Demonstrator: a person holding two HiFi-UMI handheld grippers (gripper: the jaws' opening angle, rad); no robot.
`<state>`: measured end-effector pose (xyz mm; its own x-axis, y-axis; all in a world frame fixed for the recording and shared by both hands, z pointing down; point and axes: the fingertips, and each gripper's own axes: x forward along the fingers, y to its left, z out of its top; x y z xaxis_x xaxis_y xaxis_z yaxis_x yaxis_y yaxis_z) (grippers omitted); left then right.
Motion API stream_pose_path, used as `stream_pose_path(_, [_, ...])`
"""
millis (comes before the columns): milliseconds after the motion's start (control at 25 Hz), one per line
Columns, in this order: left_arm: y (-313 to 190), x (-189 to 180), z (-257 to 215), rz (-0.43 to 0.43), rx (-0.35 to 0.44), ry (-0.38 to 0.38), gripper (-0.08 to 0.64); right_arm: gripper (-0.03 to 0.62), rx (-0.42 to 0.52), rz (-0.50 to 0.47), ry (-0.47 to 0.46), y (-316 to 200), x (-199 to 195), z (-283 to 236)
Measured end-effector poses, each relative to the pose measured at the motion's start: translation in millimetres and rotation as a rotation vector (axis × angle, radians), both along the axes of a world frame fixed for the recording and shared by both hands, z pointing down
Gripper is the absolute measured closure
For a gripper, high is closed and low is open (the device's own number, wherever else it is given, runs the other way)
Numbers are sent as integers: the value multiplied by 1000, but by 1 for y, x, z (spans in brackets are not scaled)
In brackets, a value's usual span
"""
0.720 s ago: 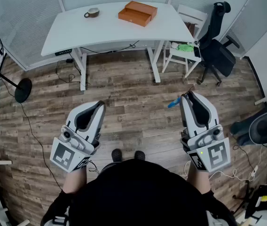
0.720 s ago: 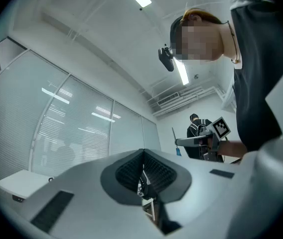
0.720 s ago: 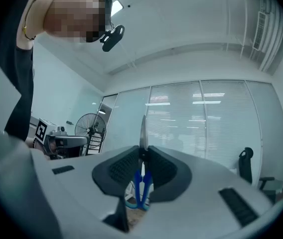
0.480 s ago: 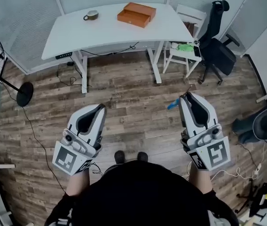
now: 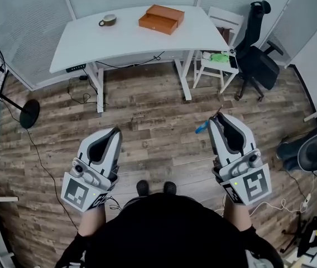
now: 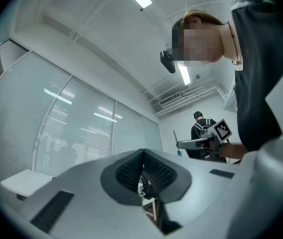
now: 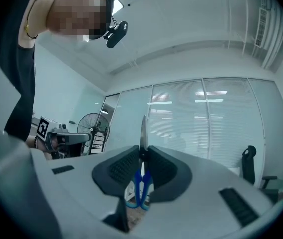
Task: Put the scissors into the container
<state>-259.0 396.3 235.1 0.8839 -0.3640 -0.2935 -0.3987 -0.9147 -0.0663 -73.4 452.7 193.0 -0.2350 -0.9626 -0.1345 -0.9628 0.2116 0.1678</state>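
The scissors (image 7: 137, 182) sit clamped between the jaws of the right gripper (image 7: 142, 156). The closed blades stick out past the pads, and the blue handle loops hang on the near side, toward the gripper body. From the head view, a bit of blue handle (image 5: 202, 128) pokes out just left of that gripper's tips (image 5: 220, 118). We carry them low over the wooden floor (image 5: 158, 110), well short of the table (image 5: 108, 41).

The left gripper (image 6: 143, 153) has its jaws pressed together on nothing; it rides level with the right one, off to its left, and plays no part for now.

The container (image 5: 161, 17), an orange box, lies far ahead of the right gripper and a little to its left, on the table top, with a cup (image 5: 107, 20) further left of it.

We judge this to be the carrying step: the pick-up is done and the drop is not. Next we need to walk forward, lift the right gripper above the box and part the jaws only once the scissors are over its opening. We cannot tell from here which way it opens.
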Motion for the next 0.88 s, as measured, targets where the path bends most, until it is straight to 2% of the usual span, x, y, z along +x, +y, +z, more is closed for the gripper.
stream_pose_path(160, [-1,-7,0,4,-4,-7,546,525,-12,33,-10,7,4,13])
stream_pose_path(560, [-12,-34,13,31,-23,-24,546,525,0,54,-40,-5,-20,16])
stream_pose_path(880, [-31,-55,13,66,13,-36,546,525,8,93,-33,-18,-46,21])
